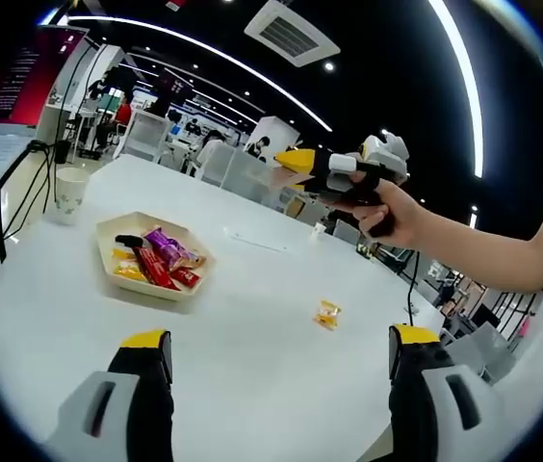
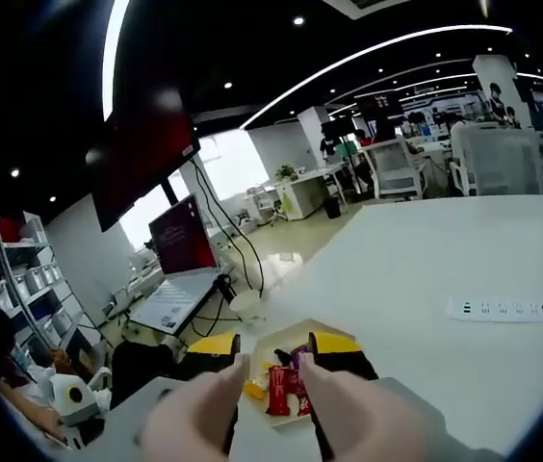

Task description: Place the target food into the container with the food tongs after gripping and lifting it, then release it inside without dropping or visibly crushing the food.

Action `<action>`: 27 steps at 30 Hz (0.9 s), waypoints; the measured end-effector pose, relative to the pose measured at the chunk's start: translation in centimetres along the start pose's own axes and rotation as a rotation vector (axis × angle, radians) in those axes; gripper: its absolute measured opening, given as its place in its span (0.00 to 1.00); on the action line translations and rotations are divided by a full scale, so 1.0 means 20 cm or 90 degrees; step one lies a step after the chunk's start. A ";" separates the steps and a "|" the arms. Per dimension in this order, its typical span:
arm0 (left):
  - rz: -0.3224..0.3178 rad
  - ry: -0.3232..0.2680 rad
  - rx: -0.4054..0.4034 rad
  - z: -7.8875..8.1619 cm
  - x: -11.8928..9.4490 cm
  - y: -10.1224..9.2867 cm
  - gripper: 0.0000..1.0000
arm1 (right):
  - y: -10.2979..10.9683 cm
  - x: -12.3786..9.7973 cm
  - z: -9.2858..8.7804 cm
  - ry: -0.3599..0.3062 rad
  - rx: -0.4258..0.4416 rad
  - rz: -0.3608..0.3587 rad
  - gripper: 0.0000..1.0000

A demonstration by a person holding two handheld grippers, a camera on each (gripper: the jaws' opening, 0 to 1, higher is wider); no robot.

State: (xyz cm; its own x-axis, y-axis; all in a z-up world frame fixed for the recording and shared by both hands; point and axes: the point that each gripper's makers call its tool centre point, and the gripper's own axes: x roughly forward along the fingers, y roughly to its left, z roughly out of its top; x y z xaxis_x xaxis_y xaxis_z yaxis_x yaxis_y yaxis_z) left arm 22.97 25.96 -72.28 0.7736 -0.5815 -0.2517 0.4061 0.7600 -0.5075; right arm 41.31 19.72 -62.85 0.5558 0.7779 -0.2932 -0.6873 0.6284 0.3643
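1. White table (image 1: 252, 289) is spanning the left gripper view, sitting in an open-plan office with strip lights overhead.
2. Cream hexagonal tray (image 1: 117, 231) is resting on the table left of centre, holding wrapped snacks (image 1: 161, 258) in red, purple and yellow. A paper cup (image 1: 71, 192) is standing near it, farther back.
3. One small yellow wrapped candy (image 1: 327, 314) is lying alone on bare table, well apart from the tray. Judging this to be the target food; no tongs are identifiable in either view.
4. Left gripper (image 1: 281, 351) is hovering low over the near table edge, jaws spread wide, nothing between them.
5. Right gripper (image 1: 334, 173) is hanging above the far side of the table, gripped by a person's hand (image 1: 382, 207), forearm reaching in from the right. In the right gripper view its yellow-tipped jaws (image 2: 273, 358) are standing moderately apart, framing the tray below without touching anything.
6. Step, as a judgement: approach phase, pickup not yet begun. Next move is calling for lowering one gripper over the loose candy, closing gently, lifting, then carrying it to the tray.
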 end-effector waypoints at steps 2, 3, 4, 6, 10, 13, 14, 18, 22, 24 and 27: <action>0.001 -0.004 0.001 0.01 0.00 0.00 0.94 | -0.02 -0.01 -0.01 0.000 -0.003 -0.007 0.28; 0.001 -0.004 0.000 0.01 0.00 0.01 0.94 | -0.03 -0.02 -0.01 0.000 -0.003 -0.010 0.28; 0.002 -0.004 -0.001 0.01 0.00 0.01 0.94 | -0.04 -0.02 -0.01 0.000 -0.001 -0.015 0.28; 0.001 -0.002 -0.004 0.01 0.00 0.01 0.94 | -0.06 -0.03 -0.01 -0.002 -0.001 -0.025 0.28; -0.002 -0.003 -0.007 0.01 0.00 0.00 0.94 | -0.07 -0.04 -0.01 -0.005 -0.006 -0.037 0.29; -0.003 -0.001 -0.008 0.00 0.00 0.00 0.94 | -0.07 -0.05 -0.02 -0.008 0.007 -0.037 0.29; -0.003 -0.001 -0.008 0.00 0.00 0.00 0.94 | -0.07 -0.06 -0.02 -0.008 0.010 -0.039 0.29; -0.002 0.000 -0.012 -0.01 -0.01 0.00 0.94 | -0.09 -0.07 -0.04 -0.009 0.018 -0.046 0.30; -0.002 0.003 -0.018 -0.02 -0.02 0.00 0.93 | -0.11 -0.09 -0.04 -0.011 0.025 -0.053 0.30; -0.001 0.001 -0.019 -0.02 -0.02 0.00 0.93 | -0.11 -0.10 -0.05 -0.013 0.026 -0.055 0.30; 0.001 -0.004 -0.021 -0.01 -0.02 0.01 0.94 | -0.11 -0.11 -0.05 -0.013 0.027 -0.059 0.30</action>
State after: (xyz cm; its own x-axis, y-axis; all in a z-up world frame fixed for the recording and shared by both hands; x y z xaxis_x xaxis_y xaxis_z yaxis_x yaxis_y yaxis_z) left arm 22.54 26.27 -72.44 0.7773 -0.5783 -0.2477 0.3884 0.7508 -0.5342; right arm 41.03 16.59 -63.86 0.6261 0.7155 -0.3098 -0.6119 0.6972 0.3735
